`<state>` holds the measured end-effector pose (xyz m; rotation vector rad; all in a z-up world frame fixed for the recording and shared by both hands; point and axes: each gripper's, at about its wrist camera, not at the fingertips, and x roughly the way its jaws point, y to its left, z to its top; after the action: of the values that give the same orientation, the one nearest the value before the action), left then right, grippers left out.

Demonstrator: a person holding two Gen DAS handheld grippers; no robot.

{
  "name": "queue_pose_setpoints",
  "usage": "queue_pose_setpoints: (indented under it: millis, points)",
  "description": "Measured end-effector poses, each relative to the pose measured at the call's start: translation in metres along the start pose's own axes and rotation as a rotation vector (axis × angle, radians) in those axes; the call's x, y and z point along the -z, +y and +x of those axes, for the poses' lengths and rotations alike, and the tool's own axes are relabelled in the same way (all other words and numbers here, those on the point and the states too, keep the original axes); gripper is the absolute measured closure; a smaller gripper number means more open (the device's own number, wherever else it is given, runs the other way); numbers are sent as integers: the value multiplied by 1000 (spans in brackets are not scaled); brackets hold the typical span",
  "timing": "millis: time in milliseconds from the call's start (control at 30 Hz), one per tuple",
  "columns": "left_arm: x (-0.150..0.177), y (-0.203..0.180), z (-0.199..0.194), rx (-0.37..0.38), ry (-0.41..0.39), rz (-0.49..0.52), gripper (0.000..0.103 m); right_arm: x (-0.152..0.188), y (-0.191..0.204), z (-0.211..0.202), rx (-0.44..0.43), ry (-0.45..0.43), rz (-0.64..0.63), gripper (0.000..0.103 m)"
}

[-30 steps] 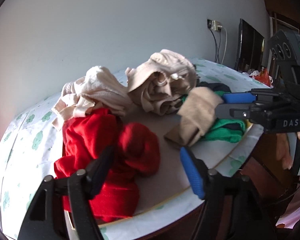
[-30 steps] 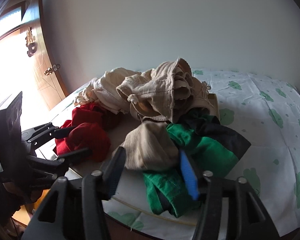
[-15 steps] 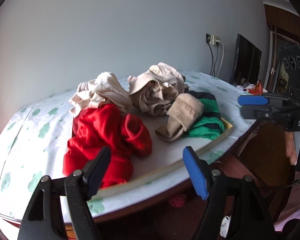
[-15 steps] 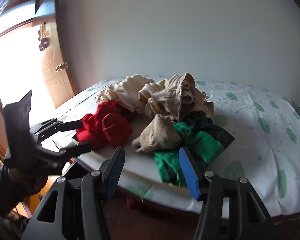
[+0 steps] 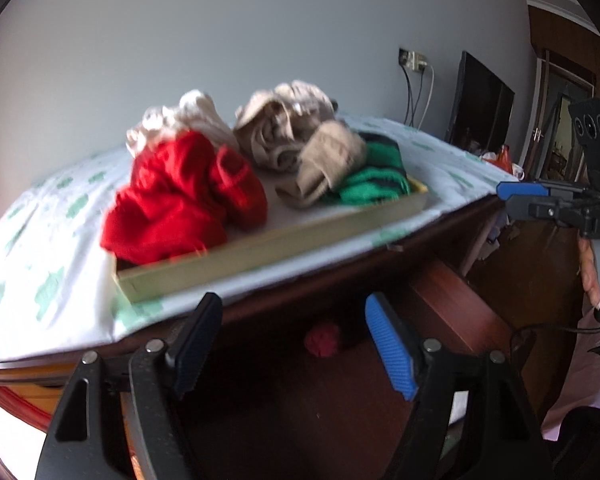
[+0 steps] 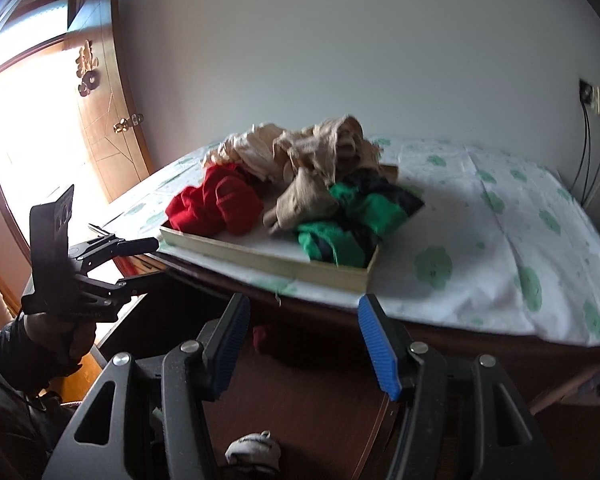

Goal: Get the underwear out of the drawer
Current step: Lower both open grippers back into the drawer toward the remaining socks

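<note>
Both hand-held grippers pulled back, open, empty | red underwear balled (in drawer)

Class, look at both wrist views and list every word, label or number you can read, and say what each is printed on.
"DAS", white letters cut off by the picture's edge, on the black body of the right gripper in the left wrist view.
Nothing else can be read; the left gripper shows no clear lettering.
</note>
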<state>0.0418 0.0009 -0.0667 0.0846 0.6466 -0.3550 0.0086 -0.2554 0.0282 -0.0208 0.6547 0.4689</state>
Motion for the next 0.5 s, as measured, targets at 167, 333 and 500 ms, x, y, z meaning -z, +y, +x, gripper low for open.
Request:
queue_pose_setpoints:
  millis: [167,333,500]
  points:
    - [16,-2,15,-20,69,-11,28,20,-1,11,-16,42,32,44]
    - [25,-1,31,-36,139,-21,28,36,-3,26,-22,103,57,44]
    - [32,0,44,-44,197,-28,28,54,-3,47,-34,203,71,44]
